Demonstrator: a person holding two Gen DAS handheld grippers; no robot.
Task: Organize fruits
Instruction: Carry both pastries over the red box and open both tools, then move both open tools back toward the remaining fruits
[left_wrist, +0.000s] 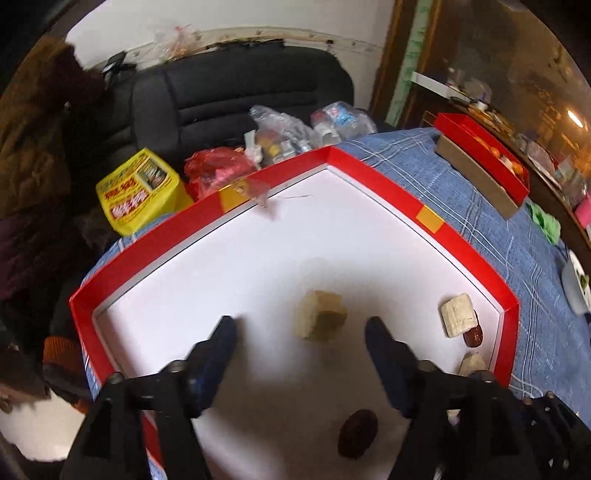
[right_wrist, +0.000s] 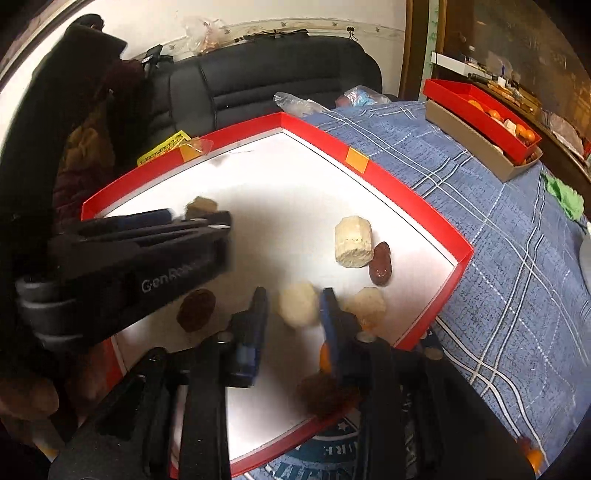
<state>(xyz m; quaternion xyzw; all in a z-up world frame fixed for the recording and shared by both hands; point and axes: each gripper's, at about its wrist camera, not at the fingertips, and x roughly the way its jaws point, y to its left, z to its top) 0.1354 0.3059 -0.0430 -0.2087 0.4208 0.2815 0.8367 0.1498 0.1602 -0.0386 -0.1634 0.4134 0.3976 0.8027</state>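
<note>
Two grippers low over one red tray (left_wrist: 406, 192), white inside, on a blue checked cloth (left_wrist: 498, 206). At far left, left gripper (left_wrist: 301, 322) spread wide, holding nothing, with a tan block (left_wrist: 320, 314) loose on the tray floor just past its tips. Risk there: closing off-centre and knocking the block aside, or catching only a corner and letting it twist out. Nearer the camera, a dark date (left_wrist: 357, 434) under the gripper body, likely to get nudged or crushed on any further descent.

Further right, right gripper (right_wrist: 293, 308) set narrow around a pale round piece (right_wrist: 298, 304), a sliver of gap seemingly left at one pad, so probably not gripped; blurred, hard to be sure. Danger here: rolling away on a one-sided touch, or bumping the second pale lump (right_wrist: 365, 304) just beside the outer finger. Close quarters between both tools too, so a possible clash.

Right again, a cut pale chunk (right_wrist: 352, 240) touching another date (right_wrist: 380, 264). Far right, a red box (right_wrist: 461, 99) of oranges, well apart; perhaps the destination, though unclear.
</note>
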